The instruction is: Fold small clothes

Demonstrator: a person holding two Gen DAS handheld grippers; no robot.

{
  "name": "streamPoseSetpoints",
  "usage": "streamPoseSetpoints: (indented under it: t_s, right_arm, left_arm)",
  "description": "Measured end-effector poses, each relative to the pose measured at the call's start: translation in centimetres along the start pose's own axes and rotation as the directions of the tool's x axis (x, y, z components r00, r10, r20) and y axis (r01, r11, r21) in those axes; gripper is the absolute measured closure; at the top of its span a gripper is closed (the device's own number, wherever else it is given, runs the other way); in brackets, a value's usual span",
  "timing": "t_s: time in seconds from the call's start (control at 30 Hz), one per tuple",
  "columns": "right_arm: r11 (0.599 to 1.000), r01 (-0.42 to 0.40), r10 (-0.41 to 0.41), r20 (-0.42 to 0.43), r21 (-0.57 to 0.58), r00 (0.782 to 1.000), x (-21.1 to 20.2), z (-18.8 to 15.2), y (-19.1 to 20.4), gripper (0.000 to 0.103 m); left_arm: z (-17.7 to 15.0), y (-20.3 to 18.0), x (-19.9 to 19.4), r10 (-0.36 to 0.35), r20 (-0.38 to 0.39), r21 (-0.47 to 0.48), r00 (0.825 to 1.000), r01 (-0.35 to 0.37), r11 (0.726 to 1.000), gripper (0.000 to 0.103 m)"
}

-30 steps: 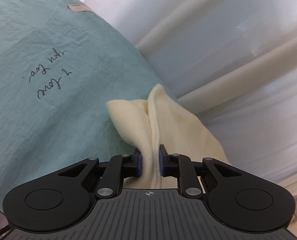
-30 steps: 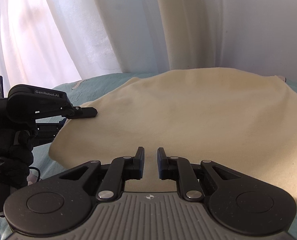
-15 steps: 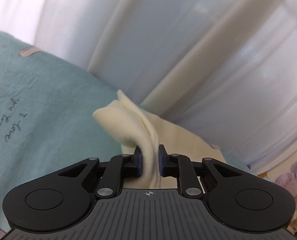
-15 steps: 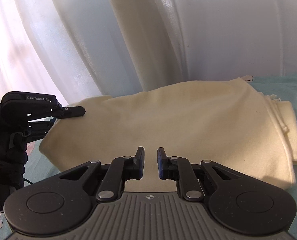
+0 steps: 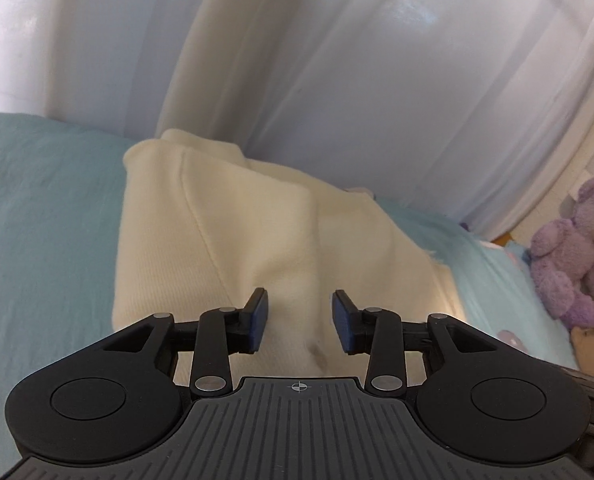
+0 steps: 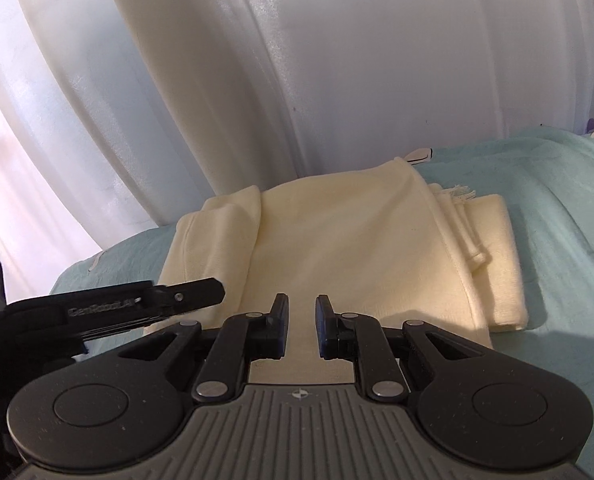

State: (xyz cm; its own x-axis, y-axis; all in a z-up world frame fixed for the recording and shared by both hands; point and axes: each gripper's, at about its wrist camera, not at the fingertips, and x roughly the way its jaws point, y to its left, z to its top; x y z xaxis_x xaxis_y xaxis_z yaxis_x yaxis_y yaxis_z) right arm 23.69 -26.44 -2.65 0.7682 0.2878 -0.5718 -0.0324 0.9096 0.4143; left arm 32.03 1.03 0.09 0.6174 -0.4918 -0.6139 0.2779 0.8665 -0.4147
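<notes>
White curtain point(image 6: 337, 80) across the whole back, hanging in folds behind the bed. Teal bedsheet point(image 6: 557, 208) covering the bed, lightly wrinkled, small printed motifs near the far edge. Cream garment point(image 6: 337, 248) lying flat on the sheet close to the curtain, folded into a rough rectangle; in the right wrist view long axis running left to right, near edge toward the cameras, far edge nearly against the curtain. Right end stacked in layers, hemmed edge and a small frayed fringe point(image 6: 461, 191) showing on top; left end with a doubled-over flap. In the left wrist view same garment point(image 5: 257, 240) seen along its length, seam line running away from the camera, far corner humped up. Purple plush bear point(image 5: 569, 256) sitting at the right edge beyond the bed. Left hand-held gripper point(image 5: 300, 316) over the near part of the garment, jaws just been opening, now apart, cloth below but not pinched. Right hand-held gripper point(image 6: 301, 326) low over the near edge, jaws a narrow gap apart, nothing clamped between the pads; left unit's finger visible just beside it.
</notes>
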Motion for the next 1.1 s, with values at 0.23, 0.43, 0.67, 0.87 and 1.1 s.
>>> streamPoseSetpoints:
  t_s: [0.23, 0.43, 0.67, 0.87, 1.1]
  right_arm:
    - [0.990, -0.139, 0.138, -0.031, -0.018, 0.990, 2.0, 1.6, 3.0, 0.088]
    - [0.988, -0.136, 0.122, -0.185, -0.068, 0.975, 5.7, -0.5, 4.4, 0.088]
    - [0.969, -0.206, 0.233, -0.234, 0.135, 0.944, 5.3, 1.3, 0.5, 0.072]
    - [0.910, -0.267, 0.349, -0.239, 0.317, 0.906, 8.3, 2.5, -1.2, 0.056]
    - [0.865, -0.305, 0.419, -0.237, 0.400, 0.877, 10.6, 2.8, -0.9, 0.060]
  left_arm:
    - [-0.1, 2.5, -4.2, 0.166, 0.098, -0.068, 0.981, -0.160, 0.985, 0.051]
    - [-2.2, 4.2, -1.1, 0.190, -0.061, -0.089, 0.980, -0.195, 0.977, 0.050]
    - [-3.6, 5.8, -1.4, 0.119, -0.057, -0.150, 0.991, -0.127, 0.981, 0.047]
    - [-3.7, 5.5, -1.1, 0.121, -0.053, -0.133, 0.991, -0.127, 0.983, 0.047]
    - [-3.7, 5.6, -1.2, 0.107, -0.047, -0.132, 0.993, -0.112, 0.985, 0.046]
